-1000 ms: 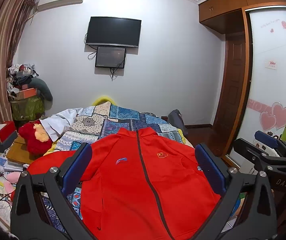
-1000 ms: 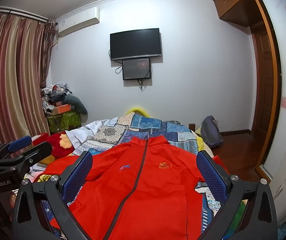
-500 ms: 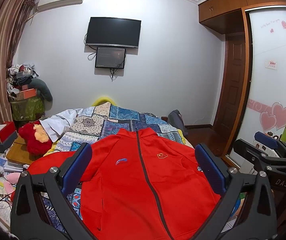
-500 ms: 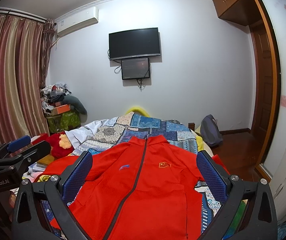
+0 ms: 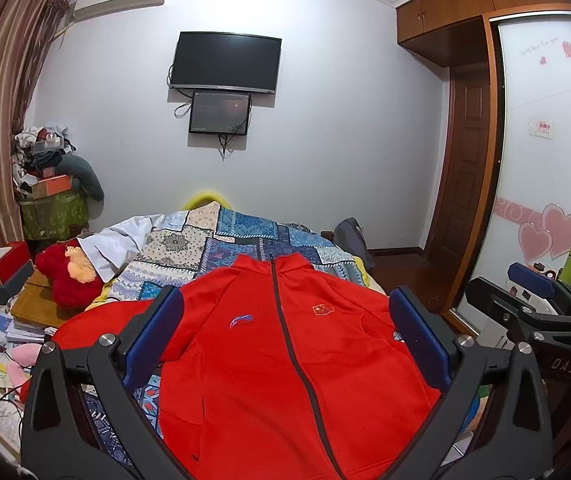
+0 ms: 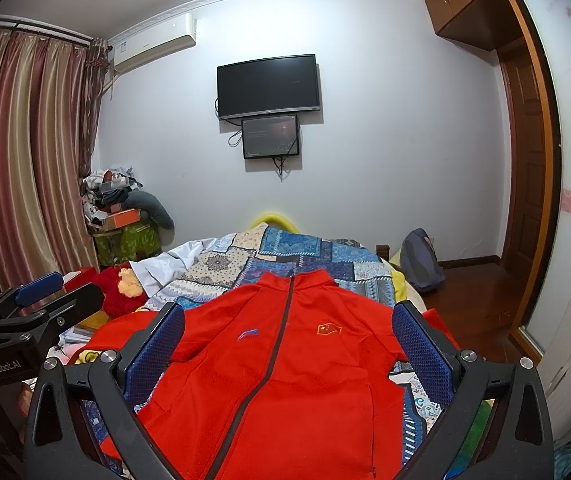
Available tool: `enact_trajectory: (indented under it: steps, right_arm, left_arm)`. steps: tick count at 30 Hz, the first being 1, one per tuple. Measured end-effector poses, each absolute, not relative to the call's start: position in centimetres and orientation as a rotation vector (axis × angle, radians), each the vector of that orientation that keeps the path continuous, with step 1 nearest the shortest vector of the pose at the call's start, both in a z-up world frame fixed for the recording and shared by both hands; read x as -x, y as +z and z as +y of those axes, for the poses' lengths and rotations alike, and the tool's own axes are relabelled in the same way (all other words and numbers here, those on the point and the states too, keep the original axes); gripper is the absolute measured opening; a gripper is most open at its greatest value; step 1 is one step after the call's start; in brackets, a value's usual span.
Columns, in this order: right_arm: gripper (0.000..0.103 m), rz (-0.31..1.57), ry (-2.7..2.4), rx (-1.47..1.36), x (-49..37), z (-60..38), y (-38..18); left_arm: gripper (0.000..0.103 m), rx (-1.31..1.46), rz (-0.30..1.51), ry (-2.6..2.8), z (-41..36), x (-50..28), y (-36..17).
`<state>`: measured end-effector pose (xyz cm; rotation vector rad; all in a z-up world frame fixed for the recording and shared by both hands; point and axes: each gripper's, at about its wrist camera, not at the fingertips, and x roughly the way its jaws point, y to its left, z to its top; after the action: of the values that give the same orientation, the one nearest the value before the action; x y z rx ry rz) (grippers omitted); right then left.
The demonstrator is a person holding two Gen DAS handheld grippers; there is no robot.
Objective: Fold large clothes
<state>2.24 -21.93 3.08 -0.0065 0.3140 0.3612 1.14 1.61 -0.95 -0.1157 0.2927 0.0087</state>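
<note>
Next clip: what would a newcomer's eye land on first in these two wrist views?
The bright red jacket wins: zipped, laid flat front-up on the patchwork quilt, collar toward the far wall. Framing it, the left gripper and right gripper both hang open above it, holding nothing. Beyond, a dark TV is mounted on the white wall, with a smaller screen just beneath.

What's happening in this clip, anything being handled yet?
Nothing is held yet. A red zip jacket lies spread out, front up and zipped, on a patchwork bedspread. The left tongs and right tongs are both open and hover above it, not touching the fabric. No fold shows so far.
</note>
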Motion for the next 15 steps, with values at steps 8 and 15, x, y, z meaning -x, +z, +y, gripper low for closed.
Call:
enact_trajectory:
  steps: [8,15]
  right_arm:
    - [0.103,0.316,0.362,0.005,-2.29,-21.89,3.04]
    - [0.103,0.319,0.361,0.005,-2.41,-21.87,2.97]
  left_arm:
    - [0.103,0.119,0.298,0.012,1.87,-1.35,-1.25]
    - [0.103,0.120,0.299,0.013,1.89,-1.44,-1.30]
